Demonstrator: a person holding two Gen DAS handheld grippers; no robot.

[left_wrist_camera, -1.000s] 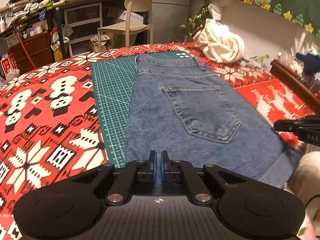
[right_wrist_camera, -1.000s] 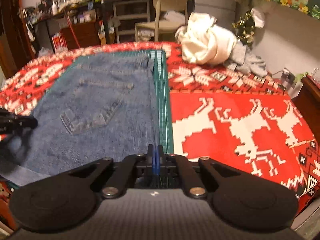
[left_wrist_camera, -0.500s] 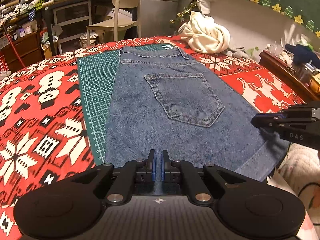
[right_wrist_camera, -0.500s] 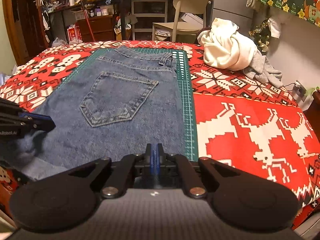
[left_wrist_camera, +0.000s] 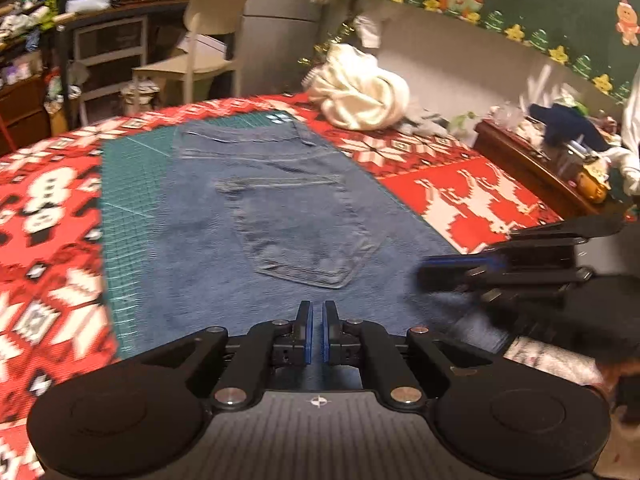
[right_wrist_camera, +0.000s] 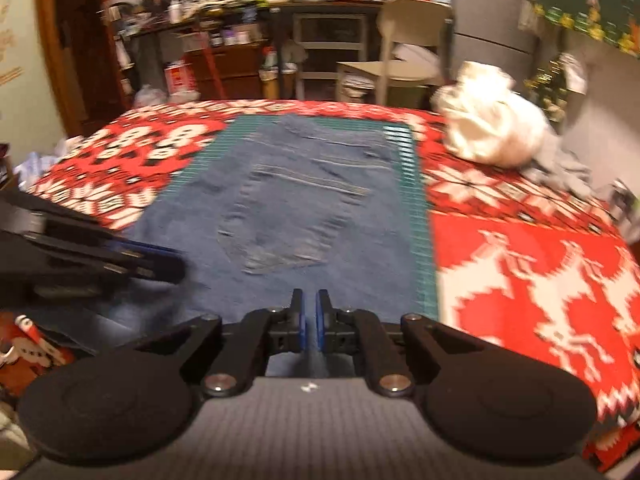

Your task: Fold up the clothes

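Two pairs of tongs hang low over the near edge of a pair of blue jeans spread flat on the worktop. In the left wrist view the left tongs sit at the bottom centre, closed down to a thin slit between the blue pads; whether any denim is pinched there cannot be told. The right tongs take the same bottom-centre spot in their own view. Their jaws are also all but closed and have just eased apart a touch, with no cloth to be made out between them. Each tool shows in the other's view as a blurred dark shape at the side edge, above the near corner of the jeans.

The jeans fill the middle of both frames, waistband towards the top, with one back pocket facing up. They lie on a green cutting mat, which shows as a strip along each long side. The mat rests on a red and white patterned blanket that covers the worktop. A crumpled white garment sits on the blanket at the upper right, well apart from the jeans. A pale chair stands beyond the worktop.
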